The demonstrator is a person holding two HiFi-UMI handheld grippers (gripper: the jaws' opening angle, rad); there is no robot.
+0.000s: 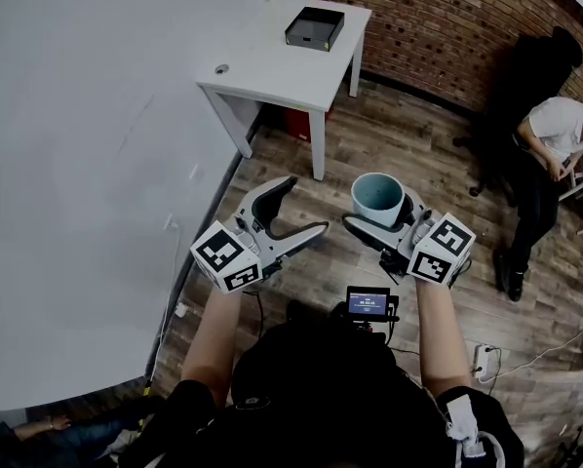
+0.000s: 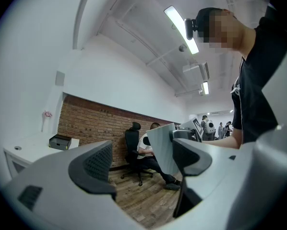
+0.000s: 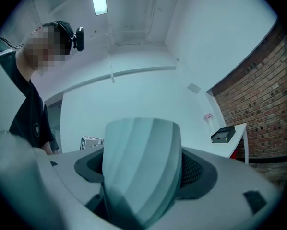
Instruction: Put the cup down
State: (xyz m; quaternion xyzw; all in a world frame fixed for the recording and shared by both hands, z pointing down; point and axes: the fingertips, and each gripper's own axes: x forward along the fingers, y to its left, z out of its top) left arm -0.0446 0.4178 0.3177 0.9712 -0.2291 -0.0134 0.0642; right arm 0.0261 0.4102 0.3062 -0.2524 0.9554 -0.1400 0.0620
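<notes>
A white desk (image 1: 272,71) is seen on wood-plank floor (image 1: 369,154); a black box (image 1: 314,27) (near its far edge) is set on it.

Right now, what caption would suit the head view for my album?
Right claw holds a pale blue cup above the wooden floor; left claw open and empty.

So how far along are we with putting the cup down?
Done: the cup is picked up, clamped between the jaws of the right gripper. In hand: it hangs over the wooden floor, short of the white table. Left: bring it to a surface, probably that table, set it down and open the jaws. The left gripper is open and empty.
</notes>
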